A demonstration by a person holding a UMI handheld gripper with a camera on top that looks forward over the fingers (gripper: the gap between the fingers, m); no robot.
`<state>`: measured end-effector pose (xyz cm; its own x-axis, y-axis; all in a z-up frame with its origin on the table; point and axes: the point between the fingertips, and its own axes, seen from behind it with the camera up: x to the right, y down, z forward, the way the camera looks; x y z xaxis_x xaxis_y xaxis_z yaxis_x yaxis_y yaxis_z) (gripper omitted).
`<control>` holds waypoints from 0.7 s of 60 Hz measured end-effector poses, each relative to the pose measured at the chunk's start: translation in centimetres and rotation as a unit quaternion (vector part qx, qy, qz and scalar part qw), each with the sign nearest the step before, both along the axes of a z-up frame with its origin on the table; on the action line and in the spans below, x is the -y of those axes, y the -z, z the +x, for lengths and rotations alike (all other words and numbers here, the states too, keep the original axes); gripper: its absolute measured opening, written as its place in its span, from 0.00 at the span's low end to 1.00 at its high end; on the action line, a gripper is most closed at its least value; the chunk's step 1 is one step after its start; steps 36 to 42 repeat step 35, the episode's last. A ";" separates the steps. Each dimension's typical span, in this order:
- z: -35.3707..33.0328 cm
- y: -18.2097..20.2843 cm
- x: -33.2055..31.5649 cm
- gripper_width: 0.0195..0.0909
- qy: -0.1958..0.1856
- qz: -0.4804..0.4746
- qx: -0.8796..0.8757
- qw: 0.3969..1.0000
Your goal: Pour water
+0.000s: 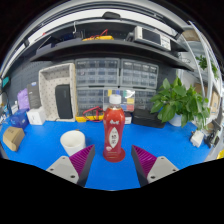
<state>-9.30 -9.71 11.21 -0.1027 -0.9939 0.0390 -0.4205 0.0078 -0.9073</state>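
Blue tabletop (40, 150) with a red bottle and a white cup near the tool.

The tabletop lies bare beside the potted plant (180, 102). The red bottle (114, 133) stands upright between the fingers of the wide-open tool (112, 160), gaps either side; the white cup (73, 141) sits just left.

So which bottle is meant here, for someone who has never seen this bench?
Start at the blue table. Just ahead of the tool, whose open fingers flank its base, stands the red bottle. It is upright with a white cap and a label, taller and redder than the white cup beside it.
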 end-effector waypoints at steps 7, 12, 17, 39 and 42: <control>-2.0 -4.0 -2.1 0.76 0.006 0.008 0.028 1.000; -3.3 -6.5 -4.4 0.76 0.001 0.028 0.052 0.998; -4.5 -8.2 -6.7 0.76 -0.010 0.031 0.061 0.998; -7.1 -10.7 -11.2 0.77 -0.037 0.015 0.078 0.996; -7.1 -10.7 -11.2 0.77 -0.037 0.015 0.078 0.996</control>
